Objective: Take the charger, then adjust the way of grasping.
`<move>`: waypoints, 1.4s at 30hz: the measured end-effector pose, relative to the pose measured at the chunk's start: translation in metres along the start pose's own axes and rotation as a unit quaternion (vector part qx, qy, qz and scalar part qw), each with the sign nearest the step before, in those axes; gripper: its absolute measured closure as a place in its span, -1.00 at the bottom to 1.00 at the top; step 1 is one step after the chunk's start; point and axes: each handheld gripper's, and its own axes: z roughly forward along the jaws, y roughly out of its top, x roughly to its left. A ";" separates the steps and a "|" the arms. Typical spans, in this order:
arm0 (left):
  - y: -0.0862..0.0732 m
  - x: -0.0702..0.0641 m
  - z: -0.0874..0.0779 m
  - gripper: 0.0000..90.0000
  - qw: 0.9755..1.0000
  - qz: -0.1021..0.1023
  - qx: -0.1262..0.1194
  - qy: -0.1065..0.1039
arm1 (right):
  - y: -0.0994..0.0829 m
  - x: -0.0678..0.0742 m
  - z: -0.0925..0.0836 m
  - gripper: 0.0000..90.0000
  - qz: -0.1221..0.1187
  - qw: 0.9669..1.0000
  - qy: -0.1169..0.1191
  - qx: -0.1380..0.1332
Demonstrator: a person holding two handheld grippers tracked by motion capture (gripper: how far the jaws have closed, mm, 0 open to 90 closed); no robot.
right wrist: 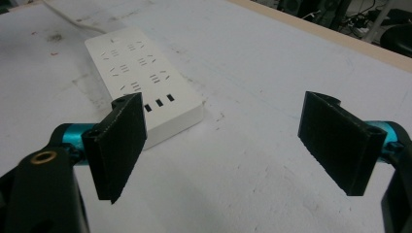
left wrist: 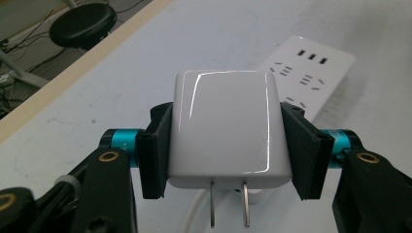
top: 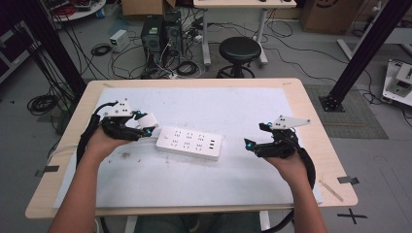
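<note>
The left hand-held gripper (left wrist: 226, 145) grips a white plug adapter (left wrist: 227, 131) by its sides, prongs showing — held above the bench (top: 301, 104), just left of the power strip (top: 189, 142) at mid-bench. Pickup looks done; plugging in remains. The right hand-held gripper (right wrist: 233, 145) hovers open and empty at the right.

A: The charger (left wrist: 226, 128) is glossy white, its prongs silver.
B: The strip (top: 190, 142) is white too, with dark slots. The pads (right wrist: 118, 145) are black, on teal pins.
</note>
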 end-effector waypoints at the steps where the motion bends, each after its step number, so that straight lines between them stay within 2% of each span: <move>1: -0.001 -0.004 -0.002 -0.06 1.000 0.004 0.001 -0.001 | 0.000 0.000 0.001 -0.60 0.000 1.000 0.001 0.001; 4: -0.002 -0.010 -0.005 -0.06 1.000 0.007 -0.002 -0.009 | 0.000 0.000 0.001 -0.60 -0.005 1.000 0.003 0.000; 5: -0.004 -0.015 -0.006 -0.06 1.000 0.012 -0.003 -0.014 | 0.001 0.000 0.002 -0.60 0.001 1.000 0.002 0.004; 9: -0.003 -0.021 -0.005 -0.06 1.000 0.023 0.006 -0.015 | 0.002 0.000 0.003 -0.60 0.000 1.000 0.002 0.005; 11: -0.001 -0.025 -0.006 -0.06 0.999 0.028 0.002 -0.020 | 0.003 0.000 0.003 -0.60 -0.001 1.000 0.000 0.006; 15: 0.002 -0.037 -0.003 -0.06 0.998 0.050 -0.008 -0.025 | 0.004 0.004 0.005 -0.60 0.002 1.000 0.010 0.009; 17: 0.003 -0.044 0.000 -0.06 0.998 0.059 -0.014 -0.034 | 0.005 0.008 0.006 -0.60 0.004 1.000 0.019 0.008; 19: 0.003 -0.053 0.004 -0.06 0.996 0.072 -0.021 -0.042 | 0.006 0.014 0.010 -0.60 0.011 0.999 0.041 0.012; 21: 0.003 -0.063 0.009 -0.06 0.995 0.079 -0.028 -0.052 | 0.006 0.018 0.011 -0.60 0.013 0.999 0.045 0.016; 22: 0.003 -0.068 0.012 -0.06 0.994 0.085 -0.033 -0.054 | 0.006 0.024 0.016 -0.60 0.020 0.998 0.063 0.022; 23: 0.003 -0.072 0.015 -0.06 0.993 0.092 -0.035 -0.058 | 0.006 0.024 0.016 -0.60 0.020 0.998 0.063 0.022; 24: 0.002 -0.080 0.020 -0.06 0.992 0.102 -0.040 -0.061 | 0.006 0.030 0.021 -0.60 0.024 0.997 0.074 0.025; 26: 0.002 -0.084 0.022 -0.06 0.991 0.110 -0.041 -0.061 | 0.005 0.037 0.025 -0.60 0.032 0.995 0.091 0.024; 27: 0.002 -0.088 0.025 -0.06 0.990 0.116 -0.042 -0.062 | 0.005 0.037 0.025 -0.60 0.032 0.995 0.091 0.024; 29: 0.002 -0.096 0.029 -0.06 0.989 0.127 -0.048 -0.059 | 0.003 0.046 0.031 -0.60 0.045 0.992 0.111 0.026; 30: 0.002 -0.099 0.031 -0.06 0.988 0.135 -0.047 -0.060 | 0.003 0.046 0.031 -0.60 0.045 0.992 0.111 0.026; 31: 0.003 -0.102 0.032 -0.06 0.987 0.144 -0.047 -0.058 | 0.002 0.050 0.035 -0.60 0.057 0.990 0.127 0.025; 32: 0.003 -0.105 0.034 -0.06 0.985 0.152 -0.051 -0.055 | 0.002 0.050 0.035 -0.60 0.057 0.990 0.127 0.025; 33: 0.003 -0.109 0.035 -0.06 0.984 0.159 -0.053 -0.057 | 0.001 0.053 0.039 -0.60 0.066 0.987 0.142 0.025; 34: 0.003 -0.112 0.036 -0.06 0.983 0.168 -0.055 -0.056 | 0.001 0.053 0.039 -0.60 0.066 0.987 0.142 0.025; 35: 0.004 -0.115 0.037 -0.06 0.981 0.177 -0.058 -0.053 | 0.000 0.056 0.043 -0.60 0.081 0.983 0.164 0.025; 36: 0.003 -0.118 0.038 -0.06 0.980 0.183 -0.061 -0.054 | 0.000 0.058 0.045 -0.60 0.086 0.981 0.172 0.024; 37: 0.003 -0.121 0.039 -0.06 0.979 0.187 -0.066 -0.057 | 0.000 0.058 0.045 -0.60 0.086 0.981 0.172 0.024; 38: 0.003 -0.124 0.041 -0.06 0.977 0.195 -0.072 -0.056 | 0.000 0.060 0.046 -0.60 0.092 0.979 0.180 0.025; 41: 0.002 -0.134 0.044 -0.06 0.973 0.209 -0.080 -0.053 | 0.000 0.068 0.051 -0.60 0.106 0.972 0.207 0.028; 42: 0.002 -0.137 0.045 -0.06 0.971 0.218 -0.083 -0.051 | 0.000 0.070 0.053 -0.60 0.108 0.970 0.216 0.026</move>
